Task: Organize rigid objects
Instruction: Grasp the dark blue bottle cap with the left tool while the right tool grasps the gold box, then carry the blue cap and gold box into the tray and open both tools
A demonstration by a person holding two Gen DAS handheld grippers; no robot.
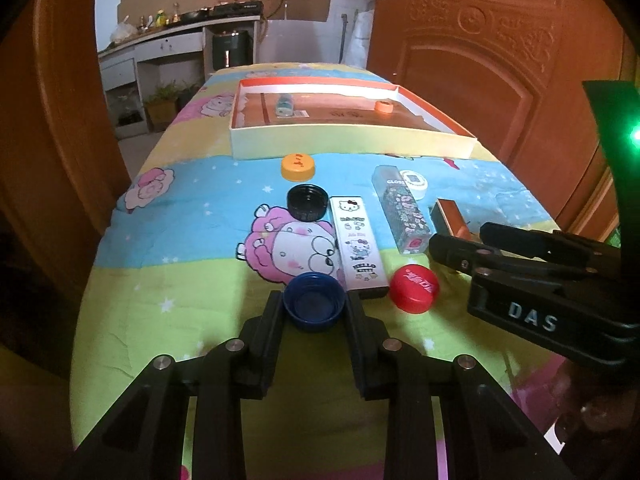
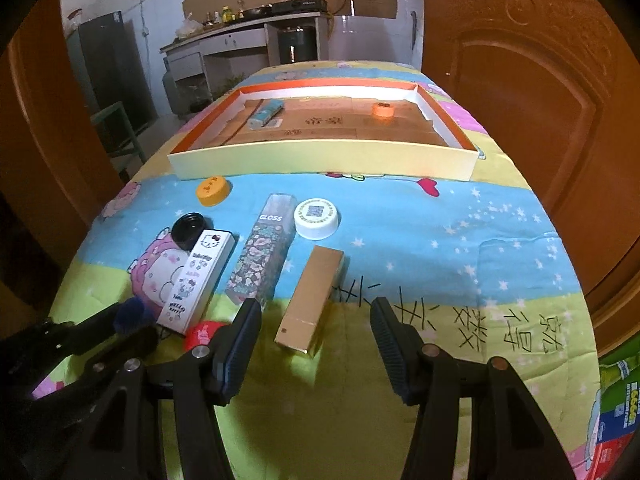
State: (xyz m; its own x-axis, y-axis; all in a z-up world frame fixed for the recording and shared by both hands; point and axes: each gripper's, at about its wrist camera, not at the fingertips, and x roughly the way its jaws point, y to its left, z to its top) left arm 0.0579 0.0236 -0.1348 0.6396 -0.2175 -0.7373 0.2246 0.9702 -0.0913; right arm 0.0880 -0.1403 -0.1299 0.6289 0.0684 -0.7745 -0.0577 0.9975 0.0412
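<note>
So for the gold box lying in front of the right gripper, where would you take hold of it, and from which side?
Grip the gold box across its two long side faces, near the middle, coming down from above and from its near end. It lies flat and its long axis runs roughly along the right gripper, whose open fingers already stand wider than the box. The floral box beside it leaves clearance.

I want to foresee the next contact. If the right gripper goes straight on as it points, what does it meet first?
Most likely the gold box, lying between the open right gripper fingers and just ahead, though depth is unclear.
</note>
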